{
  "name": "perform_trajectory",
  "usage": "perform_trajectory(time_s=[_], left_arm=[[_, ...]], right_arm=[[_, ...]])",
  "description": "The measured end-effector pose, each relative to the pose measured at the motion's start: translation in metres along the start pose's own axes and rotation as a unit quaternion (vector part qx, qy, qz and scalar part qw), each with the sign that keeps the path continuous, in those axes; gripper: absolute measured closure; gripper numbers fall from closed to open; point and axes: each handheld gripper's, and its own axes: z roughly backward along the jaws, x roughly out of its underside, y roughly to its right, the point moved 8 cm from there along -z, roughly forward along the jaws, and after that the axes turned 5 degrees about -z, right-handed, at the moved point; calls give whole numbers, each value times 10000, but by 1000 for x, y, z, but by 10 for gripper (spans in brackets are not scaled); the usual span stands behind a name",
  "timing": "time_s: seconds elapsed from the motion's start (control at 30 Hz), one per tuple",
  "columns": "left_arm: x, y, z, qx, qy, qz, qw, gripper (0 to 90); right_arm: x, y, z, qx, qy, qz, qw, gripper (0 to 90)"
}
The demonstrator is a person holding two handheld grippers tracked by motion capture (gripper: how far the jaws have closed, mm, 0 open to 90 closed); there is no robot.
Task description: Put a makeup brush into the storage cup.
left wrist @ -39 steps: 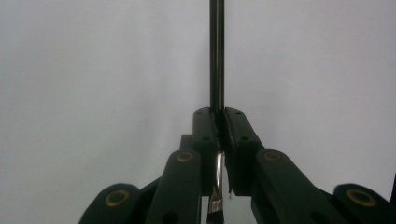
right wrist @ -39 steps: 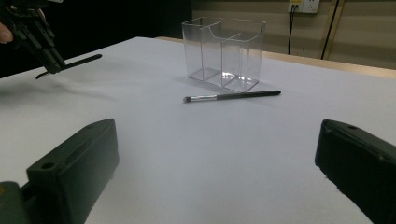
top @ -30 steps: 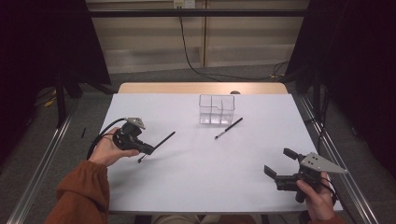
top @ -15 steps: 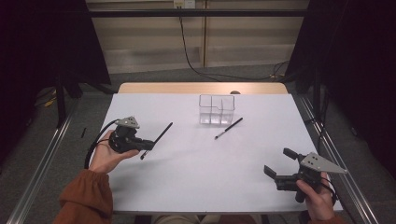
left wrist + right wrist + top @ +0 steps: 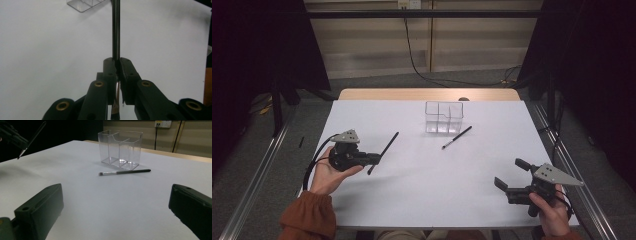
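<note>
My left gripper [image 5: 376, 159] hovers over the left part of the white table [image 5: 422, 200], shut on a thin black makeup brush [image 5: 384, 150]. In the left gripper view the jaws clamp the brush handle [image 5: 115, 30], which points away toward the clear organizer [image 5: 85, 4]. The clear divided organizer [image 5: 444, 117] stands upright at the back centre. A second brush [image 5: 457, 137] lies flat just in front of it, to its right. My right gripper [image 5: 511, 173] rests at the front right, open with nothing between its fingers. The right gripper view faces the organizer [image 5: 120, 148] and the lying brush [image 5: 125, 172].
The table's wooden far edge [image 5: 427, 94] runs behind the organizer. Metal rails [image 5: 257, 170] flank the table on both sides. Dark curtains and a cable [image 5: 412, 55] stand behind. The held brush [image 5: 32, 138] appears at the right gripper view's upper left.
My left hand has shifted a little leftward with the brush, and the brush's far end has swung toward the back of the table. The right gripper has stayed still.
</note>
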Motion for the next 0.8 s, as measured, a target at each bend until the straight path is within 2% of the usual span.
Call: perform_trajectory(time_s=[0.17, 0.23, 0.33, 0.37, 0.47, 0.63, 0.8], left_arm=[[-2, 6, 5, 25, 242, 120, 9996, 841], [0, 8, 5, -18, 207, 91, 9997, 841], [0, 13, 5, 7, 279, 122, 9995, 840], [-2, 15, 6, 99, 365, 180, 9991, 840], [-4, 18, 6, 141, 403, 169, 9989, 840], [-8, 32, -6, 349, 299, -36, 9989, 841], [-14, 40, -11, 492, 329, -154, 9981, 840]], right_arm=[[0, 0, 1, -7, 11, 11, 10000, 0], [0, 0, 1, -7, 12, 15, 10000, 0], [0, 0, 0, -10, 13, 5, 10000, 0], [0, 0, 0, -14, 14, 5, 10000, 0], [0, 0, 0, -13, 13, -1, 10000, 0], [0, 0, 0, -25, 19, 10, 10000, 0], [0, -1, 1, -21, 29, -5, 10000, 0]])
